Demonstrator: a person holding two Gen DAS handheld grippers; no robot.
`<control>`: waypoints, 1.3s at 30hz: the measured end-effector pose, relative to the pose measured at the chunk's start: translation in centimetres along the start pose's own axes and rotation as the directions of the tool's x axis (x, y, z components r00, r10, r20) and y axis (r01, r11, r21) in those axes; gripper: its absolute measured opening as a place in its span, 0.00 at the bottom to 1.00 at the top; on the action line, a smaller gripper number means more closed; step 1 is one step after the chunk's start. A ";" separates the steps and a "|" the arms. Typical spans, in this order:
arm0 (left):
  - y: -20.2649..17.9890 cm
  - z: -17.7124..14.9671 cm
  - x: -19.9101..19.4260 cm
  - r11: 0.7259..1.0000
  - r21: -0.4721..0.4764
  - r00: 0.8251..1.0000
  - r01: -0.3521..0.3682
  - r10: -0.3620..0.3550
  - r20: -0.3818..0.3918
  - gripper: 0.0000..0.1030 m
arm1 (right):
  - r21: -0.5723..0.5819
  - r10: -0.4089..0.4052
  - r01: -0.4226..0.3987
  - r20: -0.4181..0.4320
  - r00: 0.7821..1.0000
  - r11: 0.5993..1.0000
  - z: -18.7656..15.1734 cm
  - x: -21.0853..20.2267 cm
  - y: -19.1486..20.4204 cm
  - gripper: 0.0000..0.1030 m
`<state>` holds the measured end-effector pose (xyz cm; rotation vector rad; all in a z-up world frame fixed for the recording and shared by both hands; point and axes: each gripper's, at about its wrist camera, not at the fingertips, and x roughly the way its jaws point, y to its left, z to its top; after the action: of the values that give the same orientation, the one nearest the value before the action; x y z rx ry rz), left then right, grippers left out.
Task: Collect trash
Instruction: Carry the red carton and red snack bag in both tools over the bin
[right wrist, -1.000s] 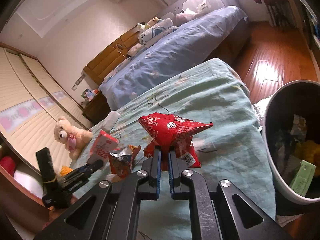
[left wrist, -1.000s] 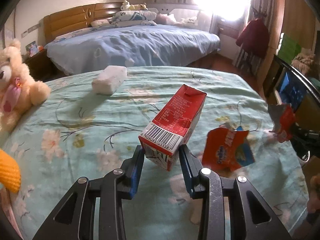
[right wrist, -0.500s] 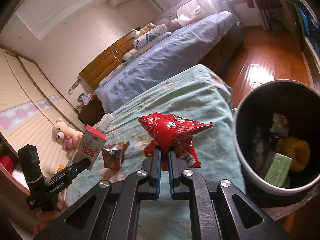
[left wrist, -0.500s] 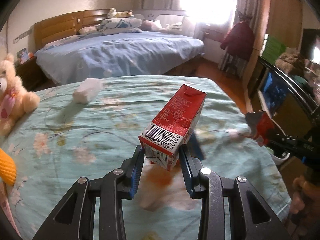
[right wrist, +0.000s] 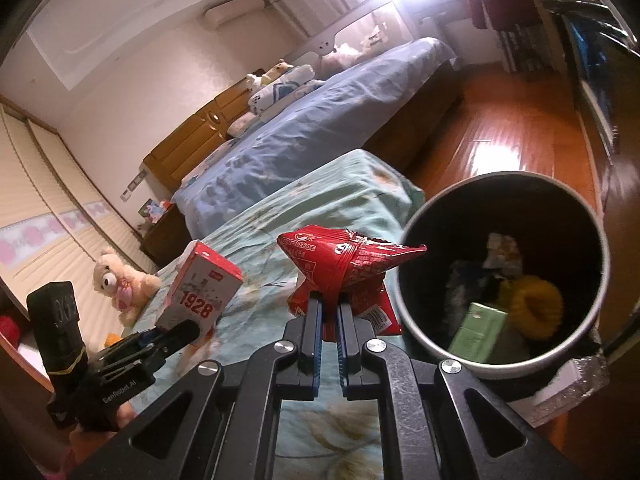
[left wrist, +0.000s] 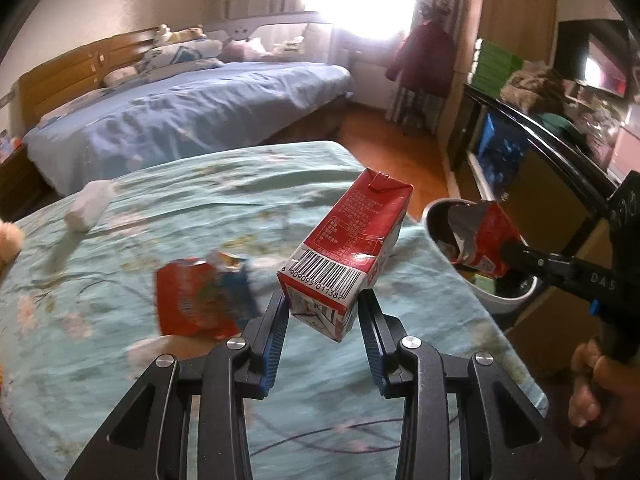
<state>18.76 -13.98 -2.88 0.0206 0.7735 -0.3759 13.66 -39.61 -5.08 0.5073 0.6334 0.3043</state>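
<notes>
Trash bin (right wrist: 505, 364) lies ahead and to the right of the right tool (right wrist: 330, 312), close by, its open mouth facing up with rubbish already inside. That tool is clamped on a crumpled red snack wrapper (right wrist: 344, 264), nearly over the rim. The left tool (left wrist: 323, 316), farther from the bin, grips a red milk carton (left wrist: 347, 248), long axis pointing away, barcode end nearest.

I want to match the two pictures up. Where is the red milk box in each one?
Left wrist view: the red milk box sits in the middle, pinched between the left gripper fingers.
Right wrist view: the same box is at the lower left, showing "1928", held above the green bedspread.
Shared landmark: the trash bin, at the right edge of both views.
</notes>
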 end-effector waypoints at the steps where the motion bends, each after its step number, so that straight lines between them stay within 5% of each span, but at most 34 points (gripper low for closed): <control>1: -0.3 0.0 0.2 1.000 0.006 1.000 0.003 -0.003 -0.003 0.34 | 0.003 -0.005 0.005 0.003 1.000 1.000 0.0 -0.2 -0.3 0.06; 39: -9.8 2.4 7.1 0.986 0.125 0.993 0.107 -0.098 -0.072 0.34 | 0.071 -0.157 0.154 0.041 0.987 0.986 -0.1 -3.6 -7.7 0.06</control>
<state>21.70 -25.81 -4.79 0.1150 0.8159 -0.5247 11.74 -47.56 -7.56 0.5251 0.6360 0.1235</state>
